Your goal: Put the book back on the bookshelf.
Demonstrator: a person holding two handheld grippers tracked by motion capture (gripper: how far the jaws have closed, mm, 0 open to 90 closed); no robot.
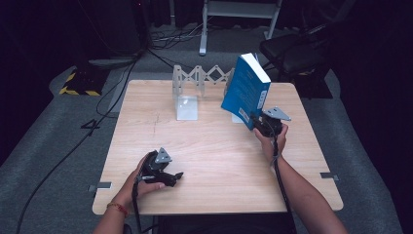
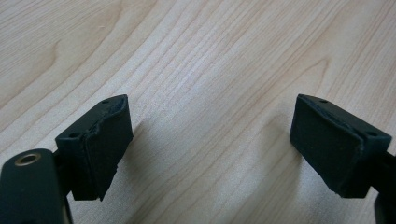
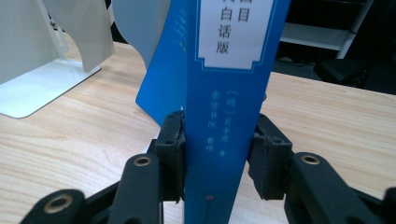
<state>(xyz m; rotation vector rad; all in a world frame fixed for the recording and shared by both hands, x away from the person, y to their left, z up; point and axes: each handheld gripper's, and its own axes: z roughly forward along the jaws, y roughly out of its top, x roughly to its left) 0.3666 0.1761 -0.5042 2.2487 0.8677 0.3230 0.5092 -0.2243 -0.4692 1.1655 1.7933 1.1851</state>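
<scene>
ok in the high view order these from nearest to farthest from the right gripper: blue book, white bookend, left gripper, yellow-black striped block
1. blue book: clamped in the right gripper, tilted.
2. white bookend: to its left, toward the table's back.
3. left gripper: near the table's front left.
4. yellow-black striped block: on the floor, far left.

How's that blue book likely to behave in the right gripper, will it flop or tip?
The blue book looks thick, so it should probably stay stiff. The right gripper clamps it across the spine near the bottom, with most of the book leaning above in the high view, so it may pivot. The smooth-looking cover could slip between the fingers.
</scene>
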